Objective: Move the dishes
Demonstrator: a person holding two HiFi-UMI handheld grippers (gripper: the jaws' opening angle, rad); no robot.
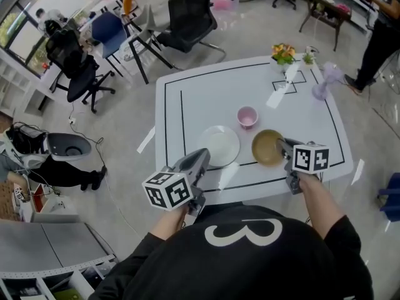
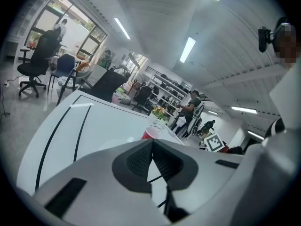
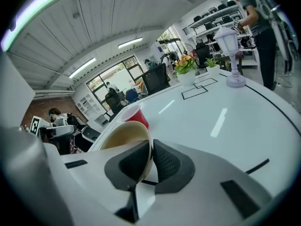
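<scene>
On the white table [image 1: 200,99] lie a white plate [image 1: 220,144], a pink cup [image 1: 247,116] and a tan bowl [image 1: 266,147]. My right gripper [image 1: 283,146] is shut on the bowl's near right rim; in the right gripper view the bowl [image 3: 123,138] tilts up between the pads [image 3: 165,160], with the cup [image 3: 134,115] behind it. My left gripper [image 1: 204,157] sits at the plate's near left edge. Seen from the left gripper [image 2: 152,145], the jaws are shut with nothing seen between them. The plate [image 2: 110,145] shows faintly just beyond, and the cup [image 2: 150,133] farther off.
A flower pot [image 1: 283,54], a small plant [image 1: 308,56], a pale fan [image 1: 325,83] and a paper strip [image 1: 278,95] stand at the table's far right. Black office chairs [image 1: 187,20] are behind the table. A person [image 1: 381,36] stands at the far right.
</scene>
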